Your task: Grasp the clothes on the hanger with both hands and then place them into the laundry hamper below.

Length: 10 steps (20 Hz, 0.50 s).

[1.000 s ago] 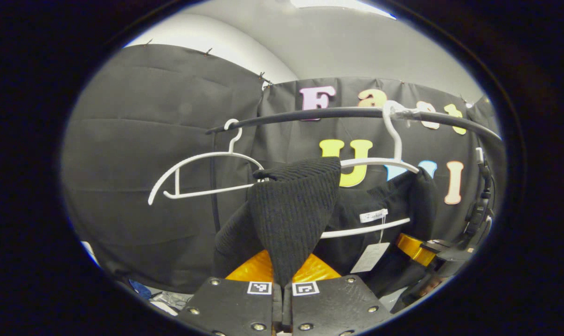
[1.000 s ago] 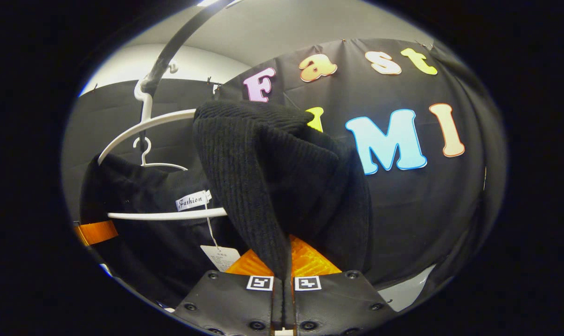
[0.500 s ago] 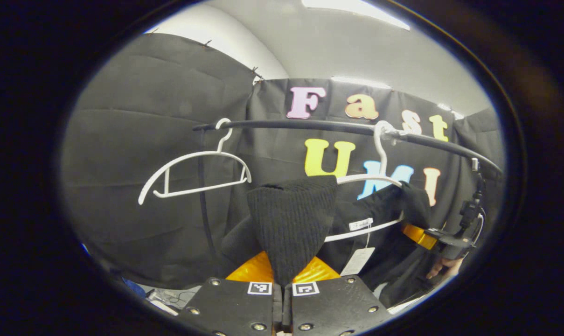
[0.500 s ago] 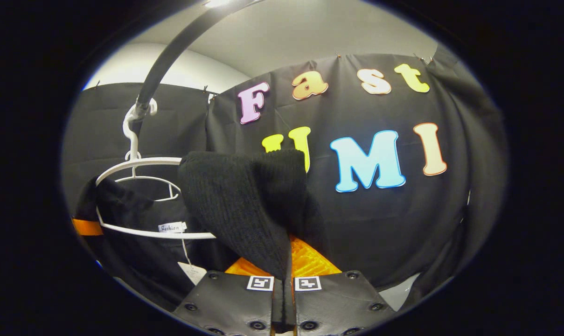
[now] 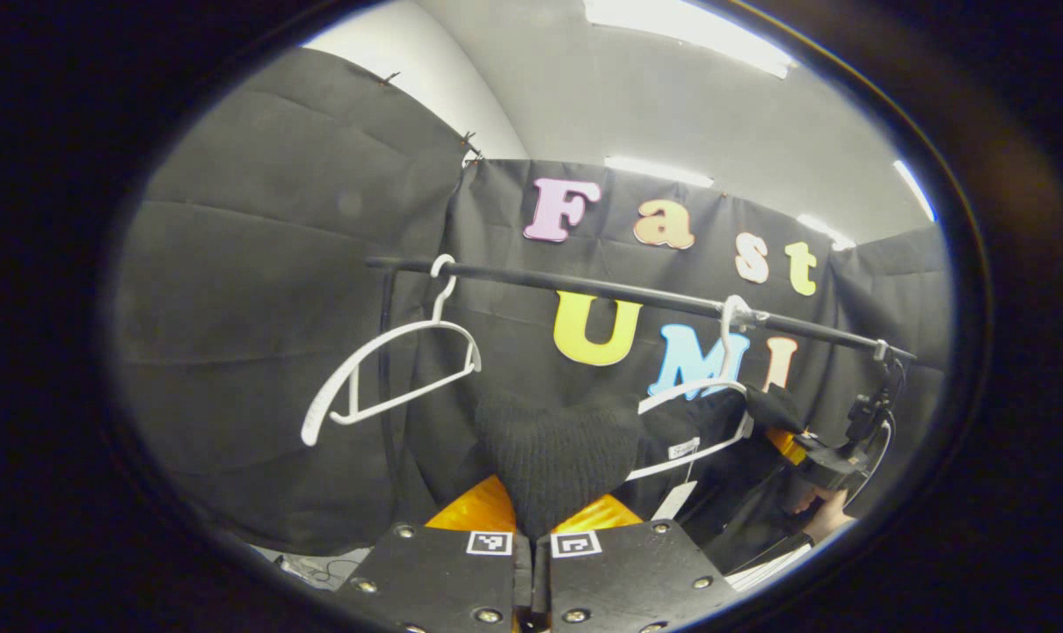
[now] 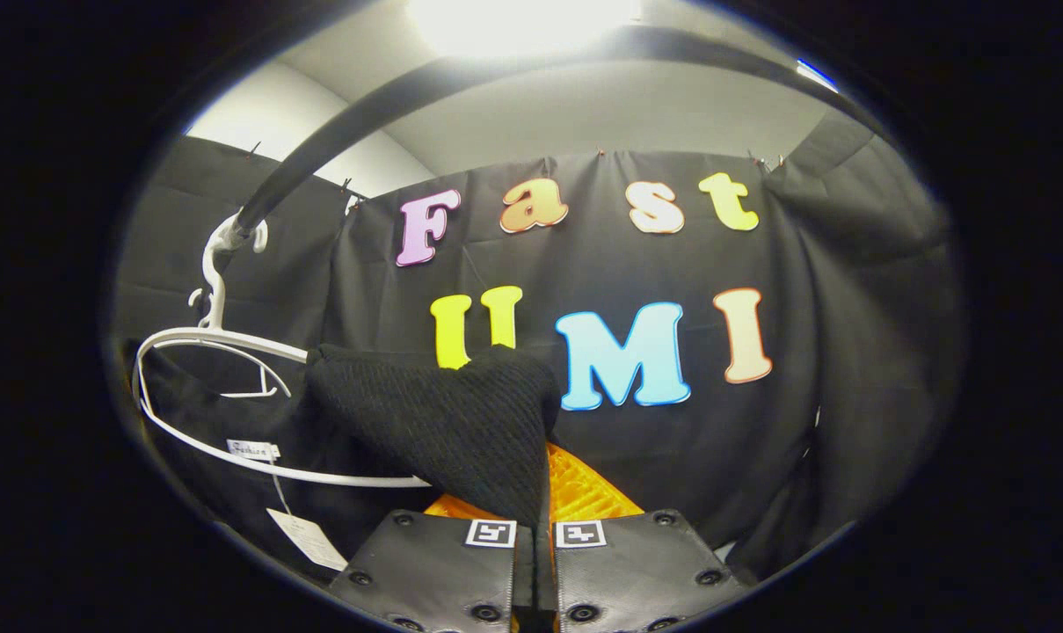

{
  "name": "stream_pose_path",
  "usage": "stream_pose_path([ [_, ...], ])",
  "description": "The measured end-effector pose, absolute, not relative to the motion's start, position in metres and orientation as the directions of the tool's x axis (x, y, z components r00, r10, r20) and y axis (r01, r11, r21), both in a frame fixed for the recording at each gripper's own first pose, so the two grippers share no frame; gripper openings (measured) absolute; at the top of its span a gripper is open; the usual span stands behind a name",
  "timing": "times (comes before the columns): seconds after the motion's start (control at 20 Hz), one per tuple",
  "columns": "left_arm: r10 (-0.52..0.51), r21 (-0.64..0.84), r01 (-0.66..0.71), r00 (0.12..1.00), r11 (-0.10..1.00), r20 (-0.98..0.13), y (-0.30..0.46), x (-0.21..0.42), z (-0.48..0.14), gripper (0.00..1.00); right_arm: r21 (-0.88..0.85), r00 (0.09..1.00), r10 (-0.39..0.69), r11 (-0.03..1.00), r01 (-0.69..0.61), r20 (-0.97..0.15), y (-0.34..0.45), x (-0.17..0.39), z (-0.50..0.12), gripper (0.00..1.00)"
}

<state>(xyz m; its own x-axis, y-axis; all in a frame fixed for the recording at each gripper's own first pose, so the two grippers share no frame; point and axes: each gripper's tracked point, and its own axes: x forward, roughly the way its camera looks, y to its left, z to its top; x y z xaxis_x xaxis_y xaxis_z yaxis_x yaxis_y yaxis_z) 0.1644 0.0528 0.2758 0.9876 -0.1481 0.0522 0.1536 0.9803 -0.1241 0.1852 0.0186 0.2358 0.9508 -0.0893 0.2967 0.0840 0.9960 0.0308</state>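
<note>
Now both tools pinch the black knit sweater (image 5: 557, 453), left tool (image 5: 531, 527) low centre, right tool (image 6: 535, 514) likewise, its collar seemingly draped over the white hanger (image 6: 223, 387) at frame left.

I see black cloth (image 5: 258, 290) draped as the booth's walls, pinned along its top edge. Above it a pale wall (image 5: 425, 79) curves into a grey ceiling (image 5: 672, 105) with bright strip lights (image 5: 685, 35).
</note>
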Motion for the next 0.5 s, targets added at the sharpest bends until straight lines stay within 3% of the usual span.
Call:
stream_pose_path([
  [0.25,-0.161,-0.080,0.166,0.985,0.983,0.067,0.069,0.202,0.273,0.01,0.021,0.908,-0.199,0.978,0.206,0.370,-0.002,0.183,0.248,0.02],
  [0.5,-0.196,-0.030,0.199,0.977,0.980,0.087,0.060,0.231,0.261,0.02,0.017,0.898,-0.255,0.964,0.267,0.359,-0.027,0.211,0.238,0.02],
])
